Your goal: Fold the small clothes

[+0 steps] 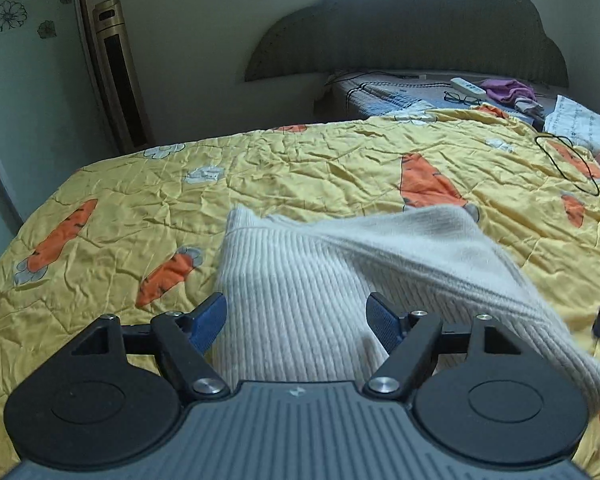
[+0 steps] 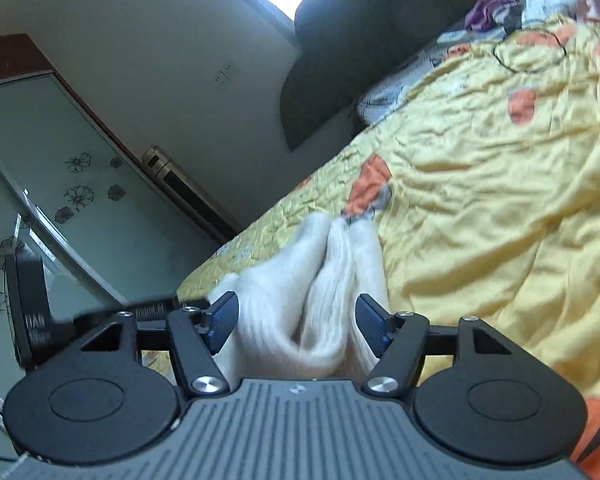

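Mid-fold, the cream knit garment (image 1: 300, 280) lies bunched on the yellow quilt (image 1: 300, 160) of the bed, between the wide-open fingers of both the left hand-held gripper (image 1: 296, 320) and the right hand-held gripper (image 2: 296, 322) (neither grips anything), so next likely comes closing on an edge.

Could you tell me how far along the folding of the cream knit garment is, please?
Partly done: the cream knit garment already lies doubled over on the yellow quilt. In hand: bunched layers sit between the open right gripper, and the open left gripper straddles the ribbed part. Left: flattening and finishing the fold.
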Demonstrator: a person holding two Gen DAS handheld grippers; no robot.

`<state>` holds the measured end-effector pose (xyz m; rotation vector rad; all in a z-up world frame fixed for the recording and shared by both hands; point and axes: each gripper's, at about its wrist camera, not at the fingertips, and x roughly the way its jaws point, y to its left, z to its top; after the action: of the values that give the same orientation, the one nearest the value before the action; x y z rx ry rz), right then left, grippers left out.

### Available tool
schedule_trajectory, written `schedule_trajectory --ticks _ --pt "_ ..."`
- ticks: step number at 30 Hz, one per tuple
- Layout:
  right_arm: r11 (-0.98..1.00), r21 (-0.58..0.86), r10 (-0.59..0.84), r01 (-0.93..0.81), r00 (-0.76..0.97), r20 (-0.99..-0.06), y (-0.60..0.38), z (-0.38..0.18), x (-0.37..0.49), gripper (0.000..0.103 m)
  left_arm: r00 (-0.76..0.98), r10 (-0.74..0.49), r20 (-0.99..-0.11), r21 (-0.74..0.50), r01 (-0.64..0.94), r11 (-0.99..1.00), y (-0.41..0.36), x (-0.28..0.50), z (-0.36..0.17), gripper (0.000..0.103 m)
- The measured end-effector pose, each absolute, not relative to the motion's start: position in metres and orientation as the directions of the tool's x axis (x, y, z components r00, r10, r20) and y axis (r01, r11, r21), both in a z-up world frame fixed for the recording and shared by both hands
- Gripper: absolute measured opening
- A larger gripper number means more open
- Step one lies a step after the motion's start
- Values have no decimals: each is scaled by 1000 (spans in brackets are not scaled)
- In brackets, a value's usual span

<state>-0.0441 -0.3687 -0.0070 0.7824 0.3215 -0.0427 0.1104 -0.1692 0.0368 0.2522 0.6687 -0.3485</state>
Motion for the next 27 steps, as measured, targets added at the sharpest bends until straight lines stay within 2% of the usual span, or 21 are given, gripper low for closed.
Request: schedule_trajectory --ticks 2,5,9,10,11,13,14,15,16,22,24,26,27 --pt "727 675 97 128 954 -285 -382 7 -28 65 719 -245 -650 127 421 898 -169 99 28 77" --pt "706 705 219 70 925 -311 -405 12 12 65 743 -233 -628 194 439 877 -174 81 20 78" --pt "673 739 411 27 817 -405 -415 2 71 65 758 -246 -604 222 457 861 -174 66 17 78" --pt "655 755 459 22 782 -421 -416 -5 85 68 759 -250 -601 225 461 859 -173 64 17 78" --pt "651 758 478 42 754 -451 -415 -12 95 64 760 -255 -597 227 465 856 -172 62 16 78" --pt "660 745 454 99 738 -499 -411 -20 105 50 760 -264 -594 218 468 856 -169 60 15 79" --pt "649 755 459 91 745 -484 -411 -20 108 43 760 -268 -592 212 468 858 -168 59 14 79" --pt "646 757 448 96 755 -478 -411 -19 110 24 759 -272 -592 205 468 860 -166 59 15 79" --pt "664 742 431 93 764 -481 -410 -17 113 20 756 -277 -593 196 469 861 -165 59 15 79" --pt "898 440 208 34 846 -491 -381 22 101 18 731 -322 -602 167 509 845 -160 52 12 80" --pt "941 337 163 34 828 -536 -372 20 107 18 739 -307 -599 194 506 841 -164 49 8 83" --pt "955 292 150 49 769 -622 -366 9 115 26 742 -303 -598 200 505 840 -164 48 7 83" --pt "961 269 123 64 773 -622 -364 8 111 30 739 -306 -600 194 505 841 -163 48 7 83"
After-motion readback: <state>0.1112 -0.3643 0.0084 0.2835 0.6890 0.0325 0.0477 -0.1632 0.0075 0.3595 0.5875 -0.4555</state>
